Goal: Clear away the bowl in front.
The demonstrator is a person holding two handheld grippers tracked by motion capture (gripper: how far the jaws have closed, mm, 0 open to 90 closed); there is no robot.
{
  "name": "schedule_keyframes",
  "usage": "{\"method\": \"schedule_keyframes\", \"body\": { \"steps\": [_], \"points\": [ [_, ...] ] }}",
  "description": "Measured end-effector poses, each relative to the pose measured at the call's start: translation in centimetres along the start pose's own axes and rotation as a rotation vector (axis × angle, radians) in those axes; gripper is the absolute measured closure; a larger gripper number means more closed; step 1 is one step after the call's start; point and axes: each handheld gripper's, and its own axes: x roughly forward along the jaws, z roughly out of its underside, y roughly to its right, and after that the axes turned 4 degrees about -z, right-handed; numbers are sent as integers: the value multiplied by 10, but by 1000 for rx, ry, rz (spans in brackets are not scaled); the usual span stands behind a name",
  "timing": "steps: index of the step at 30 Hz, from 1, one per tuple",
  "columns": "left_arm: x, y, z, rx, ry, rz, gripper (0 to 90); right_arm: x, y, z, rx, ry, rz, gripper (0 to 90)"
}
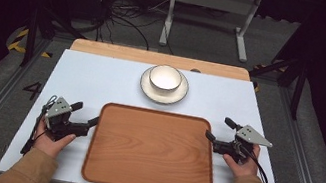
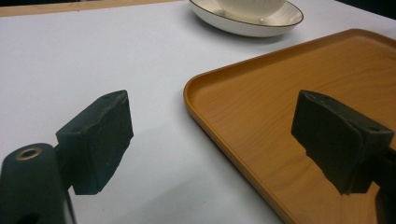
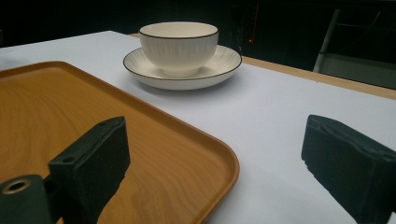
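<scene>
Beside the wooden tray (image 1: 152,150) on the white table (image 1: 97,80) | left tool (image 1: 87,114) at its left rim, jaws spread, holding nothing | right tool (image 1: 220,129) at its right rim, spread, holding nothing | bowl (image 1: 165,78) on saucer (image 1: 177,94) just beyond tray's far edge

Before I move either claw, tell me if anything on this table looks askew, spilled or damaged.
Nothing stands out. The bowl sits upright and centred on its plate, the wooden tray lies flat and square to the table, and no spill or crack shows. The left claw and the right claw are open beside the tray.
</scene>
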Motion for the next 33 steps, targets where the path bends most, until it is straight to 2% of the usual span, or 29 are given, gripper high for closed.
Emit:
{"method": "schedule_keyframes", "body": {
  "steps": [24, 30, 33],
  "points": [
    [1, 0, -1, -5, -5, -9, 150, 0, 0, 0, -2, -3, -1, 83],
    [-2, 2, -10, -27, 12, 22, 150, 0, 0, 0, -1, -2, -3, 84],
    [-3, 4, -14, -17, 5, 25, 149, 0, 0, 0, -2, -3, -4, 84]
  ]
}}
